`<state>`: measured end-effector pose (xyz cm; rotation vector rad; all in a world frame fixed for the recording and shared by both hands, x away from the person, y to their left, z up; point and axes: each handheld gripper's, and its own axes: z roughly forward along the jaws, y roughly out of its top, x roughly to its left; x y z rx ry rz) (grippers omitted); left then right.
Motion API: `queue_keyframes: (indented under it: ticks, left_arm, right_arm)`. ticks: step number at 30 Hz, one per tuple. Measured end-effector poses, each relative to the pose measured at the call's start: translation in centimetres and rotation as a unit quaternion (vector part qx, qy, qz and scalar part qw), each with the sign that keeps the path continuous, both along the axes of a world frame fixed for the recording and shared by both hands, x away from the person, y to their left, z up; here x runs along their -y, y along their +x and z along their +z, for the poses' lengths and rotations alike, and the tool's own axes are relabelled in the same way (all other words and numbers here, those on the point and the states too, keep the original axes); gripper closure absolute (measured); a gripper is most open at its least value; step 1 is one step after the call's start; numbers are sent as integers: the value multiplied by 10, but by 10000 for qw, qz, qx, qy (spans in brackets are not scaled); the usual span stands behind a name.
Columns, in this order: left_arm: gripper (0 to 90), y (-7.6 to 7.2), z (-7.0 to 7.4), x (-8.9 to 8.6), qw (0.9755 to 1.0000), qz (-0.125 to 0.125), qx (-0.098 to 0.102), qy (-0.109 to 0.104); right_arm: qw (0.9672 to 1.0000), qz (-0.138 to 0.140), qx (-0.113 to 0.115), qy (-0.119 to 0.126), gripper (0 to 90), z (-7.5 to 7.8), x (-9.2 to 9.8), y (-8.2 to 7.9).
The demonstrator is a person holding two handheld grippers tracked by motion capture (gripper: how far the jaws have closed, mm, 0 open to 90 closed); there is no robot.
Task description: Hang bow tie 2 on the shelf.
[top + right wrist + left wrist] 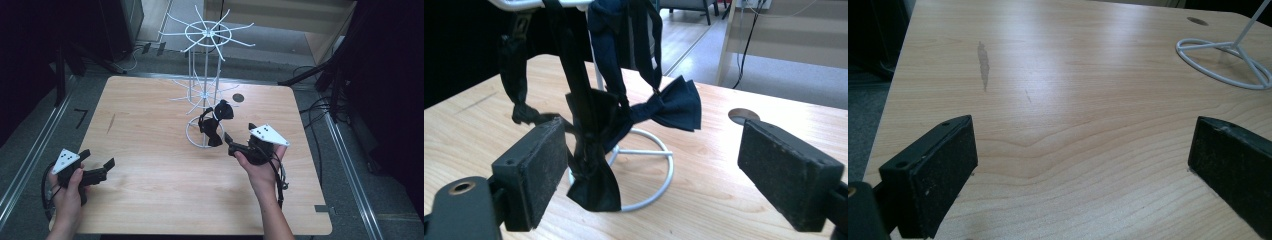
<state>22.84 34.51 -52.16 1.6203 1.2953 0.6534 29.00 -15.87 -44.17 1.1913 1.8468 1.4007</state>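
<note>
Light wood table (150,175); white wire rack (205,75) stands on it, ring base flat.

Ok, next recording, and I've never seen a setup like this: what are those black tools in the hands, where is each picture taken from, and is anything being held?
A person holds a hand tool with two fingers in each hand. The high view looks down on a wooden table. The left gripper hovers over bare wood near the table's left edge, fingers apart. The right gripper points at a white wire rack whose ring base stands on the table. Two black bow ties hang by their straps from the rack's lower arms.

The other two pictures come from cameras riding on the tools, looking along their black fingers. In the right gripper view the bow ties hang just ahead, one beside the left finger; the fingers stand wide. Nothing is held.
</note>
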Motion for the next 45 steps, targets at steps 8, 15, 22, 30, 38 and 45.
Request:
queue_keyframes:
  ticks: [8,15,22,30,38,45]
  left_arm:
    - [0,0,0,0,10000,5,-4,-12]
    - [0,0,0,0,10000,8,1,-19]
    - [0,0,0,0,10000,16,-2,-25]
    - [0,0,0,0,10000,17,8,-39]
    - [0,0,0,0,10000,19,8,-35]
    - [0,0,0,0,10000,27,13,-36]
  right_arm:
    - [10000,-68,-62,-17,118,-6,13,-4]
    - [9998,-114,-133,-17,112,-13,23,-7]
    - [9996,-209,-191,-5,112,-21,36,-12]
    - [9991,-330,-277,-25,112,-35,52,-18]
    - [9984,-452,-349,-56,122,-46,67,-25]
    - [9978,-509,-414,-17,128,-55,85,-32]
